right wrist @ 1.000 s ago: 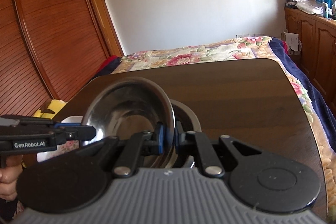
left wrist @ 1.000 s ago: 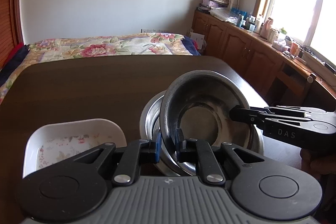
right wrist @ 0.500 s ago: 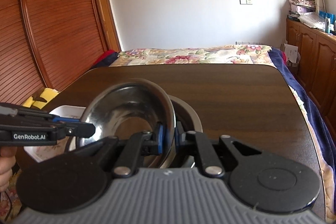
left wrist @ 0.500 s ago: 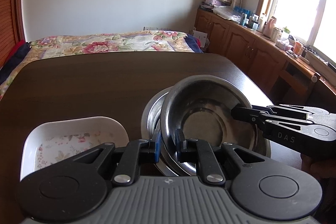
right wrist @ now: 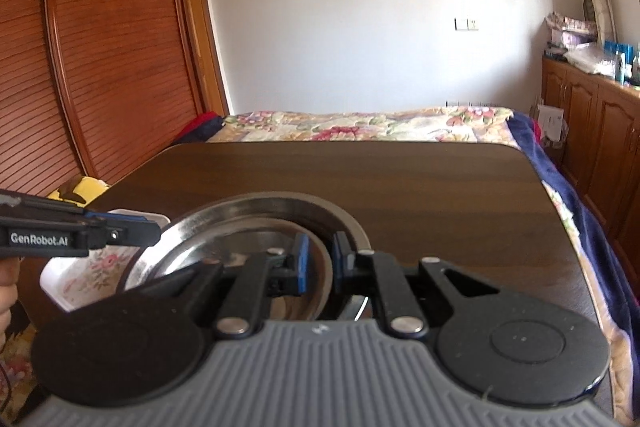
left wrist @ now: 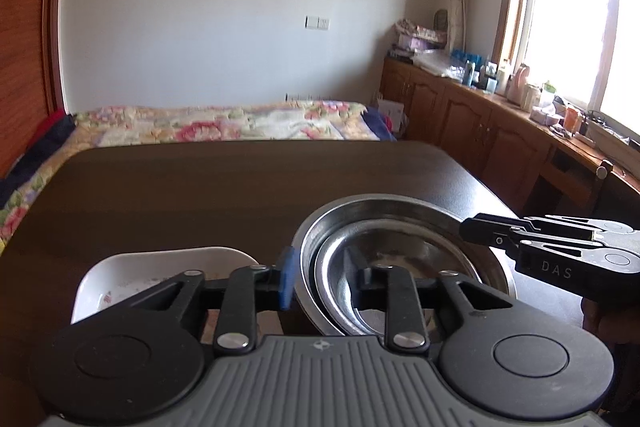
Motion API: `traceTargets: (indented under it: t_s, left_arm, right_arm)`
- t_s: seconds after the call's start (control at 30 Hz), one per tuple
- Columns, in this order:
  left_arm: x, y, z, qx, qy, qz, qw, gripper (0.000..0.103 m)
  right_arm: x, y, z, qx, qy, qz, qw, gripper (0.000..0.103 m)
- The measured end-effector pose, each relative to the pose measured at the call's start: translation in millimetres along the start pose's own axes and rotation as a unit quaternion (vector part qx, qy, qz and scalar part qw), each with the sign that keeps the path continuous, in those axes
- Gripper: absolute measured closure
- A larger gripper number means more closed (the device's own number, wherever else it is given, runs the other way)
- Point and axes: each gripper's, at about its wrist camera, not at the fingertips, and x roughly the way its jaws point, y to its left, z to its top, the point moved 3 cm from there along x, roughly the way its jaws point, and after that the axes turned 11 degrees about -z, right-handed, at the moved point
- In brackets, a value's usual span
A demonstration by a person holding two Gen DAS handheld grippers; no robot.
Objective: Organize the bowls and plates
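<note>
A smaller steel bowl (left wrist: 384, 259) sits nested inside a larger steel bowl (left wrist: 404, 205) on the dark wooden table (left wrist: 200, 187). My left gripper (left wrist: 320, 279) is open, its jaws straddling the left rims of both bowls. My right gripper (right wrist: 318, 263) is open, its jaws on either side of the right rim of the inner bowl (right wrist: 240, 247). The right gripper's tips show over the bowls' right rim in the left wrist view (left wrist: 480, 231). A white floral dish (left wrist: 160, 271) lies left of the bowls.
The table's far half is bare wood (right wrist: 360, 171). A bed with a floral cover (left wrist: 224, 123) lies beyond the table. Wooden cabinets (left wrist: 480, 139) with clutter run along the right under a window. A slatted wooden wardrobe (right wrist: 100, 47) stands at the left.
The tilted smaller bowl has come down level into the larger bowl. Both grippers have opened and let go of its rim.
</note>
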Motion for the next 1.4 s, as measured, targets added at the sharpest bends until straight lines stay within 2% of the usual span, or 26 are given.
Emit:
traceTargets:
  t_s: [0.1,0.17,0.2,0.23,0.37,0.43,0.47,0.6,0.73,0.8,0.97,1.03,1.2,1.27,1.33,1.4]
  left_arm:
    - [-2,-4,-5,0.007,-0.008,-0.001,0.9999,0.065]
    - [-4,-7,-7,0.02,-0.017,0.006,0.9996,0.052]
    - [-4,-7,-7,0.026,-0.02,0.009,0.9994,0.049]
    - [-5,-8,-9,0.031,-0.022,0.01,0.9992,0.043]
    - [-4,-13,-12,0.048,-0.03,0.014,0.9983,0.024]
    - [-4,-14,-13,0.06,-0.037,0.021,0.9973,0.015]
    - [-4,-14,-14,0.063,-0.04,0.024,0.9969,0.009]
    - [-2,-10,-16,0.057,-0.045,0.029,0.9969,0.007]
    - [3,-6,-21,0.053,-0.044,0.036,0.997,0.003]
    - [5,-5,-23,0.048,-0.043,0.031,0.9974,0.003]
    - [8,-3,-26,0.047,-0.042,0.029,0.9976,0.002]
    - [9,-2,-26,0.041,-0.039,0.025,0.9981,0.005]
    - [14,2,-28,0.026,-0.026,0.014,0.9992,0.03]
    - [16,5,-28,0.018,-0.018,0.009,0.9996,0.045]
    - [18,5,-28,0.012,-0.012,0.004,0.9998,0.052]
    - [20,5,-27,0.011,-0.009,0.002,0.9999,0.06]
  right_arm:
    - [-5,-1,-1,0.004,-0.012,-0.002,1.0,0.088]
    - [-8,-1,-4,0.004,-0.02,-0.004,1.0,0.085]
    - [-10,-2,-5,0.003,-0.026,-0.006,1.0,0.078]
    - [-11,-3,-7,0.004,-0.031,-0.005,0.999,0.075]
    - [-11,-8,-12,0.016,-0.036,-0.003,0.999,0.073]
    - [-11,-9,-13,0.019,-0.041,-0.005,0.999,0.066]
    - [-11,-9,-14,0.018,-0.043,-0.007,0.999,0.057]
    - [-9,-9,-17,0.022,-0.049,-0.004,0.999,0.04]
    - [-8,-8,-21,0.023,-0.052,-0.009,0.998,0.03]
    - [-9,-7,-22,0.021,-0.056,-0.011,0.998,0.013]
    - [-8,-3,-26,0.02,-0.062,-0.013,0.998,0.005]
    - [-6,-3,-27,0.021,-0.061,-0.015,0.998,0.004]
    - [-1,-1,-29,0.024,-0.054,-0.015,0.998,0.004]
    - [0,0,-29,0.027,-0.05,-0.012,0.998,0.005]
    - [-1,1,-29,0.029,-0.051,-0.009,0.998,0.005]
    - [0,1,-28,0.03,-0.049,-0.01,0.998,0.009]
